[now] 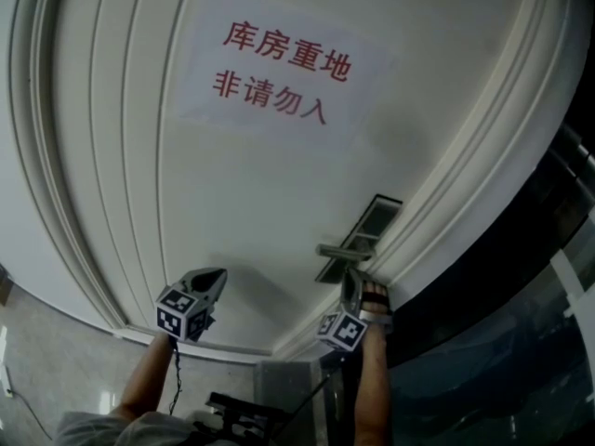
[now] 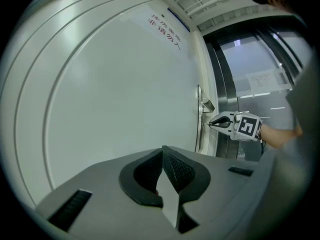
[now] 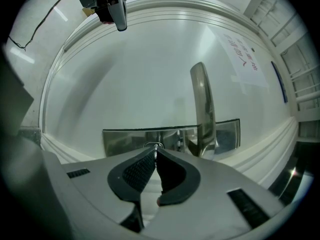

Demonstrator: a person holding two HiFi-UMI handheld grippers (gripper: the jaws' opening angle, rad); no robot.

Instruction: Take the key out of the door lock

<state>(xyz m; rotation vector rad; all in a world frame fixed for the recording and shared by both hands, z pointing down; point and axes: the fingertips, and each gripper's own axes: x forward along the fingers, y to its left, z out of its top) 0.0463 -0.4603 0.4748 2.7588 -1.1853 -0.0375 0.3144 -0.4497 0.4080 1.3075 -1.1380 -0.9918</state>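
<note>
A white door (image 1: 232, 193) carries a metal lock plate (image 1: 370, 223) with a lever handle (image 1: 342, 249). My right gripper (image 1: 351, 284) is under the handle with its tips against the plate. In the right gripper view its jaws (image 3: 155, 151) are shut on the small head of the key (image 3: 154, 145), which sticks out of the keyhole beside the handle (image 3: 202, 104). The left gripper view shows the thin key (image 2: 204, 124) between that gripper's tips and the plate. My left gripper (image 1: 210, 279) hangs apart at the left, facing the bare door, shut (image 2: 162, 151) with nothing in it.
A paper sign with red characters (image 1: 282, 71) is stuck high on the door. Raised mouldings (image 1: 437, 212) frame the door on both sides. To the right stands a dark glass panel (image 1: 521, 333). A dark piece of equipment (image 1: 244, 407) sits low on the floor.
</note>
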